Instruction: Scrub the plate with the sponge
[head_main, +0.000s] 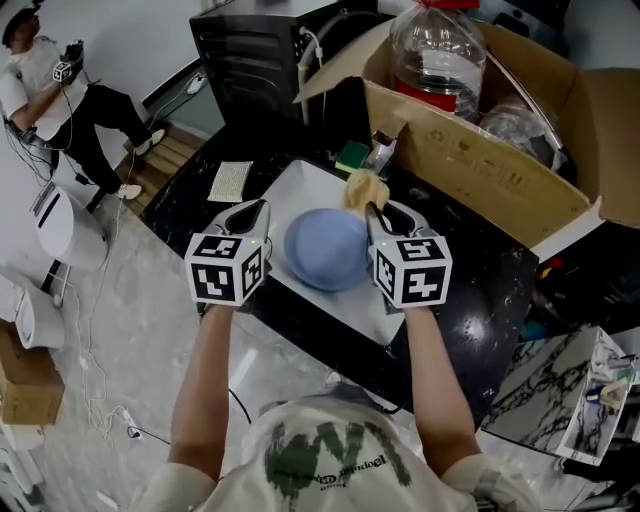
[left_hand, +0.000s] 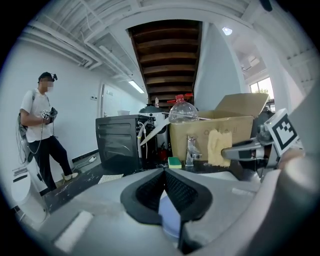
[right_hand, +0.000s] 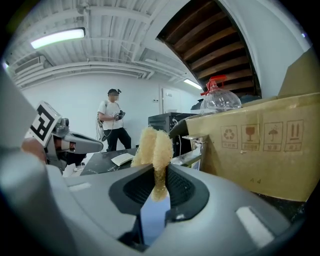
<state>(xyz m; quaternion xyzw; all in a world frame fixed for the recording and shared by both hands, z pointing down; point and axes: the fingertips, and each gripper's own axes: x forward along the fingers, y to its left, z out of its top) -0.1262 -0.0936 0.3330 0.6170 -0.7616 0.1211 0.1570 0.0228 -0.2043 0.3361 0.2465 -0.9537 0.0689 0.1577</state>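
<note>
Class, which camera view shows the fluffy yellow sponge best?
The right gripper view: the fluffy yellow sponge stands large, clamped in the right tongs. Head view shows the sponge small; left gripper view, distant.

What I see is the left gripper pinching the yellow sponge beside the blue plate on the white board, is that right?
Not quite. The right gripper view shows that it is the right gripper that pinches the yellow sponge. The left gripper is closed on the blue plate instead. The rest holds: the sponge is beside the plate on the white board.
</note>
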